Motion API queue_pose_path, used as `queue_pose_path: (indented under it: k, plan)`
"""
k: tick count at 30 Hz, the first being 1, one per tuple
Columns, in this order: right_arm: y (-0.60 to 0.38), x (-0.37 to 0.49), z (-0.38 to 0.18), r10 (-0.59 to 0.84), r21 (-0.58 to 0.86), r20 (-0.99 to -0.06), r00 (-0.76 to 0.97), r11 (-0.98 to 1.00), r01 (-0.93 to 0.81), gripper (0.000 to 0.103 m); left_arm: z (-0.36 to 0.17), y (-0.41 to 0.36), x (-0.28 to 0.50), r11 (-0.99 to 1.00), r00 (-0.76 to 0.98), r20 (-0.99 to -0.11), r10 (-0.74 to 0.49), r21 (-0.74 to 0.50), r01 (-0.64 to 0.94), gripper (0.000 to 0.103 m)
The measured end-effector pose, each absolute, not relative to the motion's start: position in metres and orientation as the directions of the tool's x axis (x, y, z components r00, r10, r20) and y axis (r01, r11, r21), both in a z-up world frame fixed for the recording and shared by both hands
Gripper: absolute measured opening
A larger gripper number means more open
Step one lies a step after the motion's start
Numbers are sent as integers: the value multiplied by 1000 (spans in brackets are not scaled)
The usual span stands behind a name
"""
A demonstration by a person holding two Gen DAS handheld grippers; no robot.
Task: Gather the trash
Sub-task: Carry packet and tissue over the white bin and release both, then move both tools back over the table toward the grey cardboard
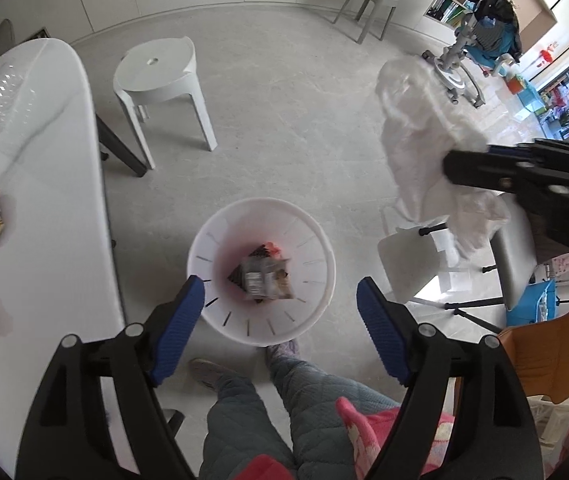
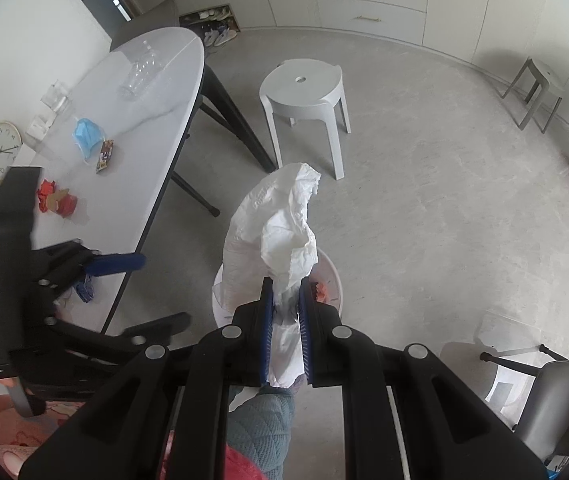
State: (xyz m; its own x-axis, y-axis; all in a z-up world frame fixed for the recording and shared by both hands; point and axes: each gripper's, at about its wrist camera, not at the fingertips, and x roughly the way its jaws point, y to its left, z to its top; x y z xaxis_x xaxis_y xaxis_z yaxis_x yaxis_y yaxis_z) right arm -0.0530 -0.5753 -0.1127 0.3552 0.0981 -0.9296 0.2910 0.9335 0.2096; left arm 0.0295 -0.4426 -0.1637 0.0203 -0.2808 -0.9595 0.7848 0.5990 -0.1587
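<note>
The left gripper [image 1: 280, 298] hangs with its blue fingers [image 1: 178, 326] wide apart and bare, the white bin [image 1: 260, 266] straight ahead between them, wrappers [image 1: 264, 278] inside. To its right, the right gripper [image 2: 286, 300] has its fingers [image 2: 267, 328] clamped on a crumpled white bag [image 2: 280, 224], held just above the bin.

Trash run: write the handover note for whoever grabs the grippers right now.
Left gripper: open, empty, above the white bin on the floor.
Right gripper: shut on a crumpled white plastic bag, held in the air near the bin, not yet dropped.
Done: wrappers already lie in the bin.
Left: release the bag into the bin, then clear the table: blue face mask, snack wrapper, red scraps, clear plastic bottle.
</note>
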Motion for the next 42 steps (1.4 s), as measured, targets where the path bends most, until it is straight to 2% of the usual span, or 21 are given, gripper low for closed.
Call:
queue_pose_path:
  k: [12,14,15,16,17,18,19,25,34,42]
  plan:
    - [-535,-6,-200,185,229,-965,183,938,261,16,-111,-371,33,682,130,-949,-287,-107,724,81]
    - [-527,1,-214,198,233,-968,153,937,262,24,-106,-360,34,696,146,-947,-287,-102,711,81]
    - [-522,4,-221,190,221,-972,139,939,263,36,-104,-356,36,701,152,-946,-285,-98,706,81]
    - [-518,7,-225,182,211,-975,131,941,265,53,-102,-349,37,709,159,-946,-284,-96,698,81]
    - [-514,9,-228,172,200,-977,124,942,269,62,-102,-345,37,714,163,-945,-283,-94,693,81]
    - [-511,10,-230,159,187,-980,121,943,275,77,-101,-340,37,721,168,-944,-284,-94,687,81]
    - [-506,12,-230,151,178,-982,116,944,277,83,-100,-336,36,726,172,-943,-284,-95,681,81]
    - [-489,13,-196,91,134,-981,169,955,265,96,-98,-311,39,747,185,-938,-293,-104,656,82]
    - [-469,13,-136,68,130,-962,263,965,228,98,-90,-283,42,768,213,-926,-310,-112,631,82]
    - [-426,18,-82,107,167,-915,388,978,123,101,-75,-203,42,856,335,-902,-273,-69,512,95]
